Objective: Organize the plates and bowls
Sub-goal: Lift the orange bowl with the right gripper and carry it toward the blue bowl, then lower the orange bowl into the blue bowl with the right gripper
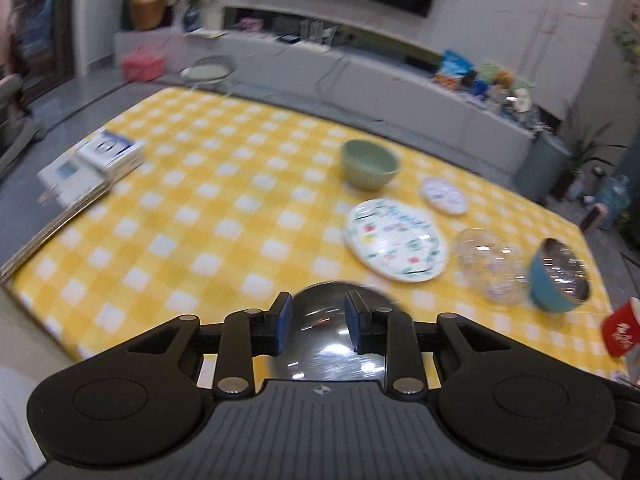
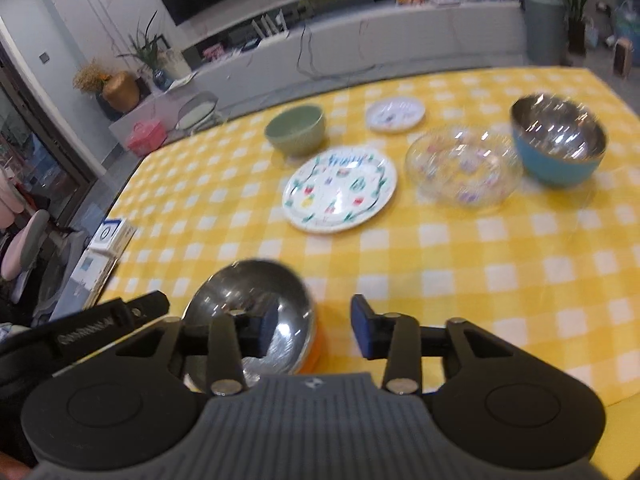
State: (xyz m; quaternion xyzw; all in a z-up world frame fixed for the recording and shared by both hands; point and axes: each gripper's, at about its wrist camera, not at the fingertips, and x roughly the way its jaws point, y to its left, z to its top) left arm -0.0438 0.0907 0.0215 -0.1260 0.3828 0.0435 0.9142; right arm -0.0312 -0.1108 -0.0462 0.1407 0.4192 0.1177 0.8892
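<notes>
A steel bowl with an orange outside [image 2: 256, 312] sits at the near edge of the table; in the left wrist view it [image 1: 332, 340] lies under and between my open left gripper's [image 1: 318, 322] fingers. My right gripper [image 2: 314, 332] is open just right of that bowl, its left finger over the bowl. Farther off stand a green bowl [image 2: 296, 130], a large patterned plate [image 2: 340, 188], a small plate [image 2: 396, 114], a clear glass bowl [image 2: 464, 168] and a blue steel-lined bowl [image 2: 558, 140].
The table has a yellow checked cloth [image 1: 200, 200]. A stack of books and boxes [image 1: 92, 160] lies at its left side. A red cup [image 1: 622, 332] shows at the right edge of the left wrist view. A grey cabinet [image 1: 400, 88] runs behind the table.
</notes>
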